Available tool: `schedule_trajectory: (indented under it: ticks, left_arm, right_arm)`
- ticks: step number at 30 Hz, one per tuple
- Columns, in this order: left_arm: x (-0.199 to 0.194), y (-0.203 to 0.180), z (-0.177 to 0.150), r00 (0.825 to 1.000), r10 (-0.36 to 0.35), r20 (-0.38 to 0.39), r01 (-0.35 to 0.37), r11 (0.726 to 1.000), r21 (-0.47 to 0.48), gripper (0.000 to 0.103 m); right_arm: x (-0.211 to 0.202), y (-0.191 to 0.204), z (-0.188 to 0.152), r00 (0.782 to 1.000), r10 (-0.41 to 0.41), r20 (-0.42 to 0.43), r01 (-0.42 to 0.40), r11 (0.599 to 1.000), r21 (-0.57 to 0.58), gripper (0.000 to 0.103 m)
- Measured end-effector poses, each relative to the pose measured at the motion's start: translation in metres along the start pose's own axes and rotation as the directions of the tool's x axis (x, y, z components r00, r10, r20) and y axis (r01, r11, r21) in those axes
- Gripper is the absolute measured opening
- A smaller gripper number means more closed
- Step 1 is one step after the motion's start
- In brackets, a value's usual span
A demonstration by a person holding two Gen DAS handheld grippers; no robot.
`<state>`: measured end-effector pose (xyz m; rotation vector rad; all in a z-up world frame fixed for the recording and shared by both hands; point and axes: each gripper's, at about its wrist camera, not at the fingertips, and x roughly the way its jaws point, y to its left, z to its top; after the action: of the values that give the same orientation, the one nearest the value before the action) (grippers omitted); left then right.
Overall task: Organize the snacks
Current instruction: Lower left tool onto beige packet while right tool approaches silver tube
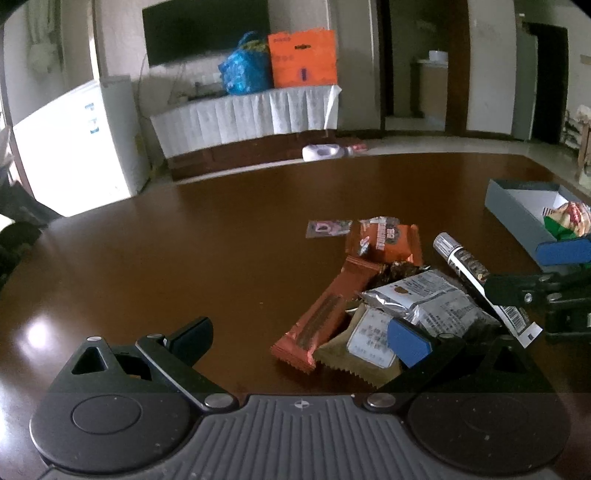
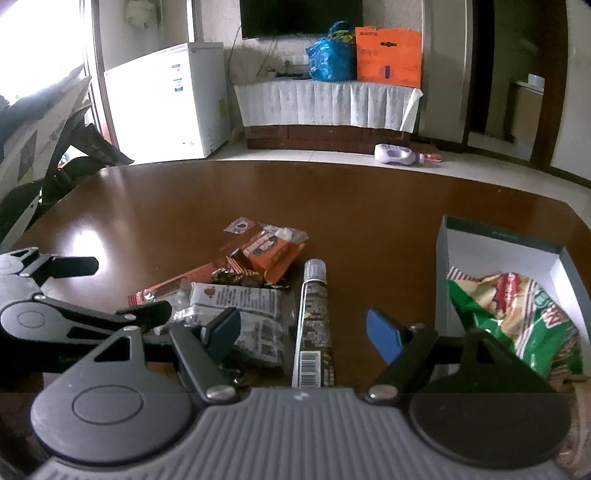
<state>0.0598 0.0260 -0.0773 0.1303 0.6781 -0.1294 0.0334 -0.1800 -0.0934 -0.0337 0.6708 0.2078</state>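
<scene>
My left gripper [image 1: 299, 341] is wide open and holds nothing; its blue pad [image 1: 410, 341] hangs just over the near end of the snack pile. My right gripper [image 2: 306, 330] is wide open too, with nothing in it, and the long dark snack tube [image 2: 314, 321] lies flat on the table between its two fingers. Just left of the tube sits a silver packet [image 2: 236, 306], and under my left pad a tan packet [image 1: 364, 345] lies beside a long orange bar [image 1: 325, 317]. Behind them is a small orange packet [image 2: 271, 254], and a little pink packet [image 1: 328, 228] lies a bit farther back. All of these sit on a shiny brown table [image 1: 221, 236], toward its near right part. By the right edge of the table stands a grey box [image 2: 441, 266] with white insides, and a green and red chip bag [image 2: 517, 314] is in it. Past the far edge of the table the floor is pale, and a white bottle [image 2: 397, 153] lies on it. Against the back wall is a low cabinet with a white cloth [image 2: 328, 101], with a blue bag [image 2: 330, 59] and an orange bag [image 2: 389, 55] on top. A dark TV [image 1: 207, 31] hangs above, and a white freezer [image 2: 173, 99] stands to the left.
</scene>
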Motion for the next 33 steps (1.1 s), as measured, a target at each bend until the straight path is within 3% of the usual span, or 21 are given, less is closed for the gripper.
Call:
schedule_trajectory:
  ticks: [3, 10, 21, 23, 27, 33]
  left_arm:
    - [0.003, 0.002, 0.0, 1.0, -0.017, 0.0, 0.017, 1.0, -0.002, 0.102]
    - [0.002, -0.008, 0.002, 0.997, -0.066, 0.037, 0.062, 0.994, 0.095, 0.101]
    - [0.017, -0.018, 0.001, 0.993, -0.11, 0.054, 0.102, 0.986, 0.135, 0.101]
    - [0.018, -0.019, -0.002, 0.993, -0.111, 0.046, 0.103, 0.982, 0.157, 0.095]
    - [0.017, -0.017, -0.008, 0.983, -0.178, 0.047, 0.168, 0.973, 0.161, 0.071]
    - [0.018, -0.015, -0.01, 0.98, -0.191, 0.05, 0.179, 0.968, 0.178, 0.07]
  right_arm:
    - [0.005, 0.001, 0.001, 1.0, 0.001, -0.001, -0.001, 1.0, -0.005, 0.077]
    - [0.021, 0.002, 0.003, 1.0, -0.026, -0.015, 0.026, 1.0, -0.001, 0.077]
    - [0.038, -0.01, 0.0, 0.998, -0.053, -0.026, 0.054, 0.998, 0.026, 0.075]
    - [0.039, -0.013, 0.0, 0.998, -0.055, -0.026, 0.056, 0.998, 0.031, 0.075]
    - [0.042, -0.018, 0.0, 0.998, -0.059, -0.021, 0.06, 0.997, 0.039, 0.073]
    - [0.046, -0.025, 0.0, 0.997, -0.07, -0.029, 0.072, 0.996, 0.046, 0.07]
